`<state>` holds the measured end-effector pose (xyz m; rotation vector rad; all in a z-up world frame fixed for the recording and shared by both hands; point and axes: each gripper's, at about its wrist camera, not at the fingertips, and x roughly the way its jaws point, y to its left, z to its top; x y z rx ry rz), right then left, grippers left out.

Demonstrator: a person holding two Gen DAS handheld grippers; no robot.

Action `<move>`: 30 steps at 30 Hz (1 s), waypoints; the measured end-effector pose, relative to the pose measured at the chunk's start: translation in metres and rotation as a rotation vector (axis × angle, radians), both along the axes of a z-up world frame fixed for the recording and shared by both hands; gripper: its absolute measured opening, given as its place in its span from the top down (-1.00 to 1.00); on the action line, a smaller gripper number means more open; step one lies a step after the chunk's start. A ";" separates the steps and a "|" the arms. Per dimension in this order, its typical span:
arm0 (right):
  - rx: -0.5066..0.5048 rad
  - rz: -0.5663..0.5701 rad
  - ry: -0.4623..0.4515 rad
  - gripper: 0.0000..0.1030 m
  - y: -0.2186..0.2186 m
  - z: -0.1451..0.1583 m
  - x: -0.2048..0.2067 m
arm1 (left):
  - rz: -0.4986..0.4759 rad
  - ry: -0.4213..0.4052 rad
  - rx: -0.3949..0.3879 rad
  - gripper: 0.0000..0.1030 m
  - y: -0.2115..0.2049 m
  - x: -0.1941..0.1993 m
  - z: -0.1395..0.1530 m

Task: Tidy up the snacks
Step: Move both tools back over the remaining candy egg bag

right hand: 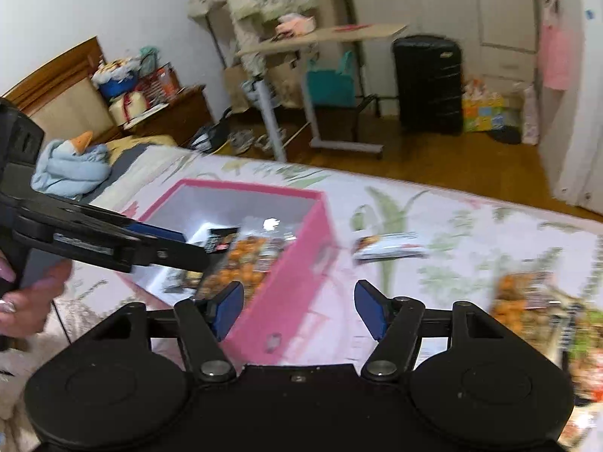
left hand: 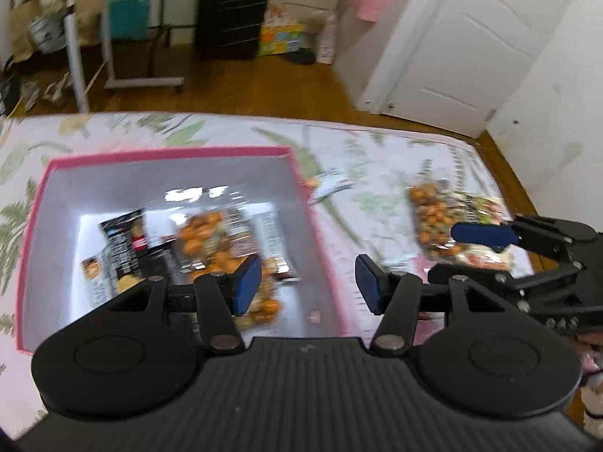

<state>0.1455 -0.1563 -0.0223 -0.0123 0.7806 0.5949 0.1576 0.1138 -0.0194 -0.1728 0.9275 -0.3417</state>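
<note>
On the floral bedspread [left hand: 233,128], a pink box [left hand: 34,226] sits at the left, holding a dark snack packet [left hand: 124,233] and a clear bag of orange snacks [left hand: 203,233]. Above the box's right side, the left gripper [left hand: 308,282] hangs with its blue pads apart and nothing between them. A small packet [right hand: 392,245] lies on the bedspread just right of the box. Further right, the right gripper [right hand: 297,307] is likewise spread and empty, near another orange snack bag [left hand: 433,218] lying on the bedspread.
</note>
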 end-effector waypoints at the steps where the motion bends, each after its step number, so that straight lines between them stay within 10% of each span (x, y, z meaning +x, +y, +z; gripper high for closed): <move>1: -0.010 -0.016 -0.017 -0.37 -0.011 0.002 -0.002 | -0.020 -0.008 -0.006 -0.05 -0.009 -0.001 0.004; 20: -0.164 -0.235 -0.042 -0.64 -0.124 -0.082 0.052 | -0.159 0.078 -0.099 -0.10 -0.187 0.076 -0.069; 30: -0.242 -0.134 0.045 -0.80 -0.124 -0.126 0.075 | -0.129 0.137 -0.115 -0.17 -0.231 0.127 -0.131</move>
